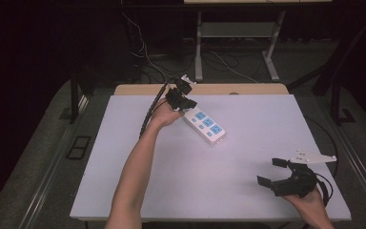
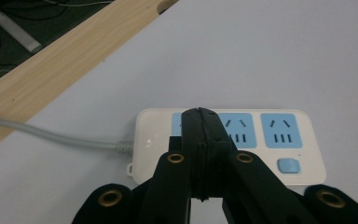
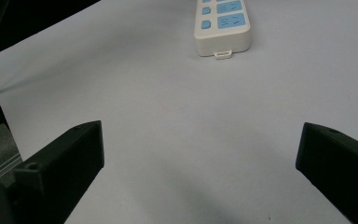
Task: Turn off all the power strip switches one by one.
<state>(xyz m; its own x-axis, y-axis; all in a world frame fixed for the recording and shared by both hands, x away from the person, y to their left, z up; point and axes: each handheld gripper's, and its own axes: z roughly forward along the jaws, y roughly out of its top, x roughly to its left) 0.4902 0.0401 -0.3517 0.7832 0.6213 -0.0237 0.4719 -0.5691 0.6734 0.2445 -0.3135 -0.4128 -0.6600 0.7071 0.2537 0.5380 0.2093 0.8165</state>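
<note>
Your right hand-held gripper [image 1: 270, 172] sits nearest, low at the desk's [image 1: 248, 191] near right corner, jaws spread wide and holding nothing. Far across, your left hand-held gripper [image 1: 183, 102] has its jaws pressed together with nothing between them, its tip poised over the cord end of the strip [image 1: 205, 125], which lies flat and slanted near the desk's far middle. From the left gripper view the closed tip [image 2: 200, 116] covers the first blue socket; whether it touches the strip [image 2: 279, 154] cannot be told.

Risk, as I judge it: if you push down or sideways with that closed tip, the strip may skid on the smooth desk, since nothing braces it. The grey cord [image 2: 51, 136] running off the far edge could also tug it askew. Your right hand-held gripper is well apart, too far to steady it.
</note>
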